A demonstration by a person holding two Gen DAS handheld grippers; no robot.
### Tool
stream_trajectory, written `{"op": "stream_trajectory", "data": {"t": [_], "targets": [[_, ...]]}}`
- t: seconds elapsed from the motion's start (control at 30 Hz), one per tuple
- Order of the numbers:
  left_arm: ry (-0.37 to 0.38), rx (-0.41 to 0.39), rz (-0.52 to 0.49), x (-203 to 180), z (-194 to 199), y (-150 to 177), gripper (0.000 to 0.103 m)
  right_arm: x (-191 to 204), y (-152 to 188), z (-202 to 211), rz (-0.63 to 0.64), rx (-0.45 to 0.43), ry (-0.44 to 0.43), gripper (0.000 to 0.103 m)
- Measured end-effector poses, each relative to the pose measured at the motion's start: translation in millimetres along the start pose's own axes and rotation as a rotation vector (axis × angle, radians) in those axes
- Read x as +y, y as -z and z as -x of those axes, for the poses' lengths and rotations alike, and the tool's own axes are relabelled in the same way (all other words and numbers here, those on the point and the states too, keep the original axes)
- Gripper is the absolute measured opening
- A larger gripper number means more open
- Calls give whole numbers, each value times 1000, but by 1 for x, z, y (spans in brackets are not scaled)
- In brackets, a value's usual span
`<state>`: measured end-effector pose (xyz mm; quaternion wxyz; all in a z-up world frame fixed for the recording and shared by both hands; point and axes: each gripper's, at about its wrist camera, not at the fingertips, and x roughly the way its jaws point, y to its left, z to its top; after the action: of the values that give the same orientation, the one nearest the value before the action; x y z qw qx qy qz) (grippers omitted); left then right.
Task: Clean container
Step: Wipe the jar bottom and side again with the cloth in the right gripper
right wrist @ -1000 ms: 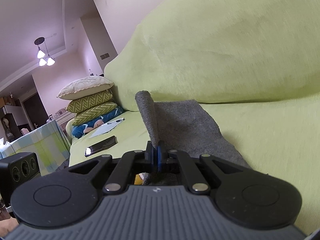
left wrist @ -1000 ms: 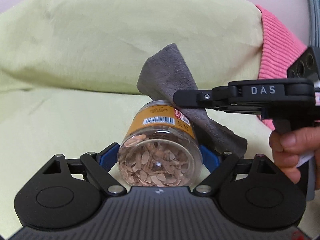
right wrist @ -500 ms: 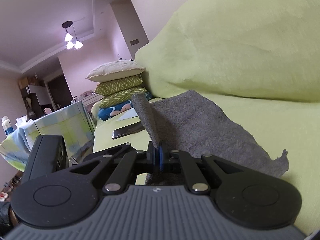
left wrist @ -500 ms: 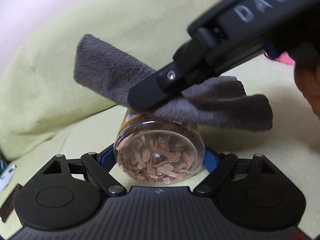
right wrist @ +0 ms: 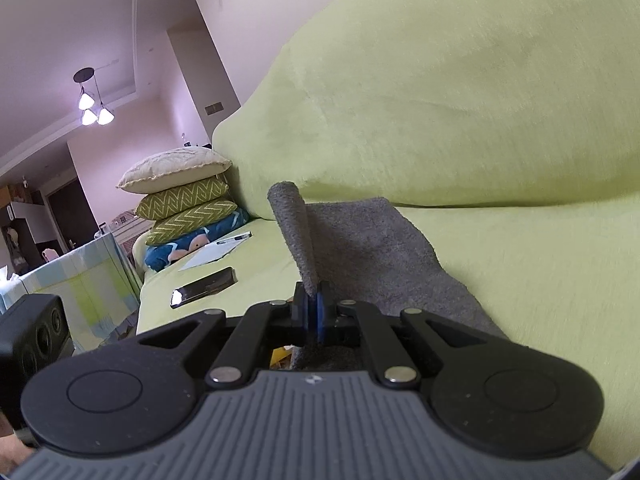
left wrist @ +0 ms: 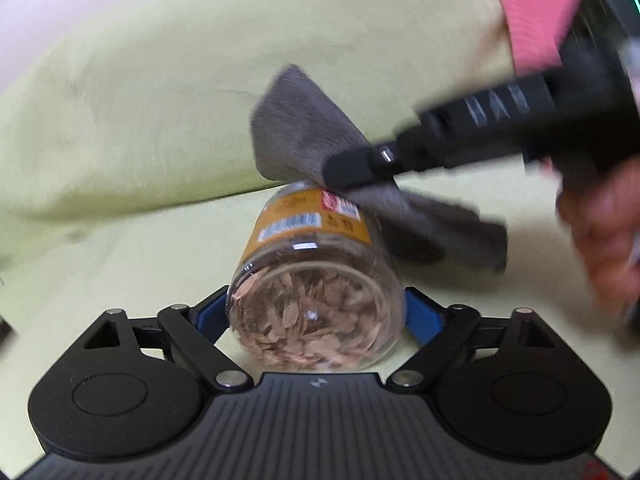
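A yellow-green covered sofa (right wrist: 460,112) is serving as the surface. On its seat, a dark phone (right wrist: 204,287) is lying flat near a white sheet of paper (right wrist: 212,254) with a pen (right wrist: 236,237) resting on it, and four stacked cushions (right wrist: 182,204) are sitting beyond, at the far end.

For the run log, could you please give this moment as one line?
left claw: grips clear flake-filled jar | right claw: pinches grey fleece cloth | cloth on jar's far end
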<state>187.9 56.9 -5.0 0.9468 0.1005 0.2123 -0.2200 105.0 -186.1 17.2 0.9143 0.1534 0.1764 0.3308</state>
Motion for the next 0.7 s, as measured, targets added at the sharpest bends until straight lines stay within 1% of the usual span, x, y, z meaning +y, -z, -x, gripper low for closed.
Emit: {"op": "stream_trajectory", "data": {"t": [0.1, 0.17, 0.23, 0.3, 0.37, 0.4, 0.43, 0.6, 0.63, 0.7], "targets": [[51, -15, 161, 17, 1, -1, 90, -3, -2, 0, -6, 0, -2, 2], [86, -10, 244, 25, -2, 0, 89, -6, -3, 1, -5, 0, -2, 2], [118, -1, 302, 31, -5, 1, 87, -8, -3, 2, -5, -1, -1, 2], [128, -1, 309, 31, -6, 1, 85, -9, -2, 3, -5, -2, 2, 3], [115, -5, 272, 26, -4, -1, 85, -9, -3, 5, -3, -1, 4, 3], [105, -6, 246, 23, -2, -2, 85, -8, -3, 6, -1, 2, -10, 3], [88, -7, 200, 18, -1, -2, 85, -6, -3, 6, 1, 5, -25, 3], [-27, -16, -136, -9, 9, 11, 85, 14, 3, 8, 55, 51, -143, 3], [-43, -19, -189, -15, 9, 13, 85, 18, 4, 8, 67, 57, -156, 3], [-61, -25, -252, -22, 10, 15, 85, 20, 4, 8, 88, 58, -154, 3]]}}
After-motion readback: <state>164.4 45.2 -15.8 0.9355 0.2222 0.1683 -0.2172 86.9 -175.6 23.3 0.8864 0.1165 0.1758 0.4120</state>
